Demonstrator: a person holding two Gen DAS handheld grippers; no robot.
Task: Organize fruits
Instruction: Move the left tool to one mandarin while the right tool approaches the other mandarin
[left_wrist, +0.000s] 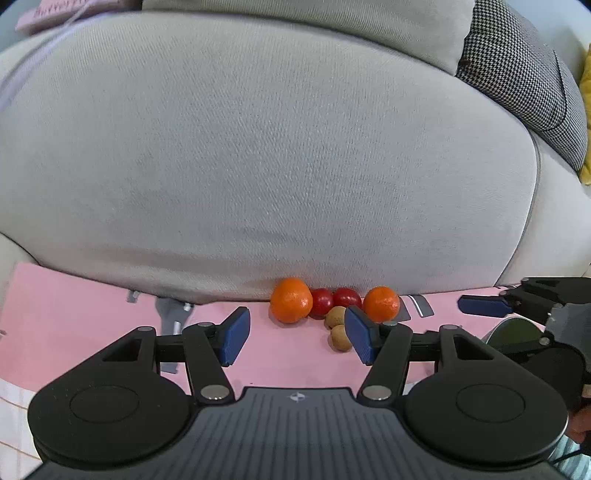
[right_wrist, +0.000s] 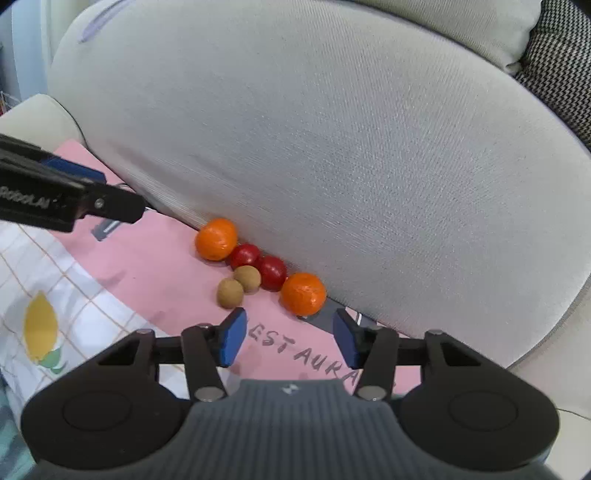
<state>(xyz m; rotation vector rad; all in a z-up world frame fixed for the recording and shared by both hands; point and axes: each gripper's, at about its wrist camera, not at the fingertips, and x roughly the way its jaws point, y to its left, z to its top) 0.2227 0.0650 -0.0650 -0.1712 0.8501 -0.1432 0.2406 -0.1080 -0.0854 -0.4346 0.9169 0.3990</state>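
- grey cushion (right_wrist: 332, 147): big backstop; the fruit sits pressed along its foot, so come in from the open front side.
- pink paper (right_wrist: 155, 273): flat sheet under the fruit, likely slippery; close slowly so nothing rolls.
- left tool (left_wrist: 293, 334): pads apart, empty, short of the row, roughly lined up with the left orange (left_wrist: 291, 300).
- right tool (right_wrist: 290, 338): pads apart, nothing between them; right orange (right_wrist: 303, 293) just ahead, best first pick.
- two red fruits (right_wrist: 272, 272) touch both oranges; lift straight up.
- two small brown fruits (right_wrist: 229, 292) lie in front; avoid nudging them.
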